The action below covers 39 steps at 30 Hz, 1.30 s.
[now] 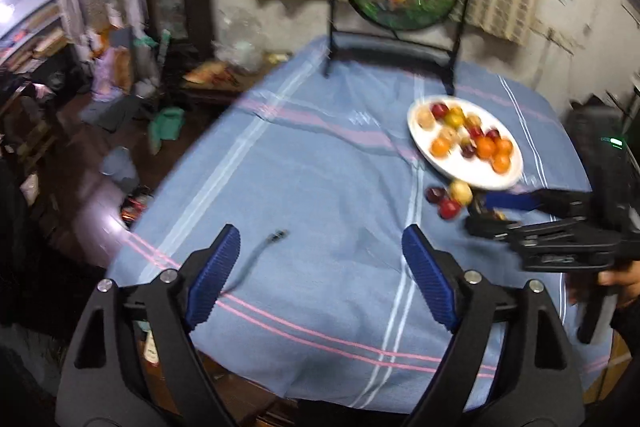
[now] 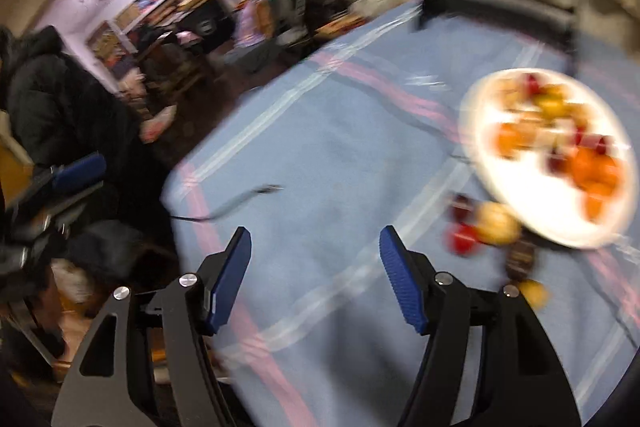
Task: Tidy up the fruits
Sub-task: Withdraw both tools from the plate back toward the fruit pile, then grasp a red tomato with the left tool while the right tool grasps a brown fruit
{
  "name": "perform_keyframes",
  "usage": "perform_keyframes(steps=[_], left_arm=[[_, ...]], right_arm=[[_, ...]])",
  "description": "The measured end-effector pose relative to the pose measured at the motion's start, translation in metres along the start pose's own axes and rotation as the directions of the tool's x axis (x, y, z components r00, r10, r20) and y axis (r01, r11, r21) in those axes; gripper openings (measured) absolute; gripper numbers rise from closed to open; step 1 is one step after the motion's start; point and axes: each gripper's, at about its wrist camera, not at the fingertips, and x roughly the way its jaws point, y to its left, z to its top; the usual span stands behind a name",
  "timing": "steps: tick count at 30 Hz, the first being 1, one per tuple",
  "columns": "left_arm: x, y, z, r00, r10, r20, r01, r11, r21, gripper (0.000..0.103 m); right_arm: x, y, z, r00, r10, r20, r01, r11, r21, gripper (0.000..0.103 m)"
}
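Motion blur smears the fruits (image 2: pixel 552 131) on the plate (image 2: pixel 492 183); the right hand-held gripper (image 1: pixel 486 209) partly hides loose fruit beside it.

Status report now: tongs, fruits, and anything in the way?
Both tongs open, empty: left tongs, right tongs. Most fruits on white plate; loose fruits beside it. Thin cable on tablecloth.

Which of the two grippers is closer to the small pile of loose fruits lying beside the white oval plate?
Right. The right gripper is next to the loose fruits by the white oval plate. The left gripper, open and empty, is farther back over bare blue cloth.
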Motion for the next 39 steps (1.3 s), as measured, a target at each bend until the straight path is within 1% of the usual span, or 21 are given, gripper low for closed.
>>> perform_keyframes(steps=[1,4,8,11,15,16,17,19,20,23,25,26,27,28,29,31,32,33,36,38,39], left_arm=[[0.01,-0.003,-0.002,0.999,-0.037,-0.019,0.037,0.999,0.008,0.085],[0.043,-0.018,-0.002,0.992,-0.092,-0.082,0.097,0.993,0.06,0.085],[0.081,-0.052,0.002,0.974,-0.163,-0.159,0.187,0.971,0.151,0.085],[0.104,-0.082,0.006,0.957,-0.205,-0.203,0.248,0.945,0.213,0.085],[0.124,-0.112,0.006,0.94,-0.229,-0.252,0.297,0.914,0.276,0.085],[0.128,-0.114,0.007,0.935,-0.234,-0.266,0.307,0.91,0.278,0.085],[0.132,-0.116,0.008,0.933,-0.233,-0.274,0.308,0.911,0.275,0.085],[0.143,-0.114,0.01,0.929,-0.227,-0.294,0.305,0.918,0.253,0.085],[0.148,-0.11,0.012,0.927,-0.227,-0.3,0.303,0.923,0.237,0.085],[0.157,-0.103,0.015,0.924,-0.22,-0.313,0.294,0.932,0.213,0.085],[0.162,-0.1,0.016,0.921,-0.218,-0.323,0.293,0.935,0.202,0.085],[0.166,-0.1,0.016,0.918,-0.218,-0.331,0.293,0.936,0.196,0.085],[0.167,-0.1,0.016,0.915,-0.218,-0.339,0.295,0.936,0.193,0.085],[0.17,-0.101,0.015,0.911,-0.219,-0.348,0.299,0.935,0.193,0.085],[0.171,-0.103,0.015,0.909,-0.221,-0.352,0.302,0.933,0.194,0.085],[0.176,-0.109,0.013,0.902,-0.234,-0.363,0.319,0.927,0.197,0.085],[0.18,-0.114,0.012,0.896,-0.243,-0.371,0.332,0.923,0.197,0.085],[0.182,-0.118,0.013,0.893,-0.251,-0.375,0.34,0.92,0.195,0.085],[0.193,-0.131,0.011,0.885,-0.261,-0.387,0.355,0.914,0.195,0.085],[0.2,-0.135,0.01,0.874,-0.262,-0.41,0.365,0.91,0.196,0.085],[0.2,-0.134,0.011,0.873,-0.264,-0.409,0.367,0.909,0.195,0.085]], right_arm=[[-0.006,-0.012,-0.013,0.998,-0.063,0.008,0.063,0.998,0.015,0.072],[-0.016,-0.041,-0.048,0.984,-0.178,-0.001,0.178,0.98,0.088,0.072],[-0.017,-0.064,-0.083,0.964,-0.265,-0.01,0.262,0.948,0.182,0.071],[0.0,-0.075,-0.09,0.951,-0.307,-0.038,0.307,0.925,0.224,0.071],[0.021,-0.09,-0.081,0.936,-0.348,-0.047,0.349,0.907,0.235,0.071],[0.022,-0.092,-0.078,0.935,-0.351,-0.045,0.352,0.908,0.228,0.071],[0.026,-0.091,-0.072,0.945,-0.324,-0.044,0.326,0.92,0.218,0.069],[0.029,-0.086,-0.065,0.956,-0.289,-0.053,0.293,0.932,0.212,0.059],[0.032,-0.085,-0.062,0.958,-0.276,-0.07,0.285,0.935,0.209,0.049],[0.048,-0.09,-0.057,0.96,-0.251,-0.123,0.273,0.938,0.213,0.038],[0.058,-0.097,-0.054,0.961,-0.246,-0.13,0.27,0.935,0.231,0.038],[0.063,-0.1,-0.053,0.965,-0.227,-0.134,0.254,0.937,0.241,0.035],[0.067,-0.101,-0.052,0.964,-0.223,-0.146,0.253,0.938,0.239,0.027],[0.068,-0.101,-0.051,0.962,-0.228,-0.147,0.258,0.938,0.233,0.024],[0.065,-0.104,-0.051,0.969,-0.205,-0.14,0.235,0.938,0.256,0.018],[0.053,-0.104,-0.053,0.977,-0.181,-0.115,0.206,0.938,0.279,0.016],[0.046,-0.105,-0.056,0.98,-0.169,-0.104,0.192,0.937,0.292,0.009],[0.04,-0.106,-0.058,0.983,-0.153,-0.097,0.176,0.934,0.311,0.0],[0.028,-0.109,-0.067,0.987,-0.123,-0.106,0.152,0.93,0.333,0.0],[0.024,-0.107,-0.07,0.987,-0.124,-0.099,0.15,0.931,0.332,0.0],[0.021,-0.103,-0.07,0.99,-0.116,-0.078,0.135,0.938,0.319,0.0]])
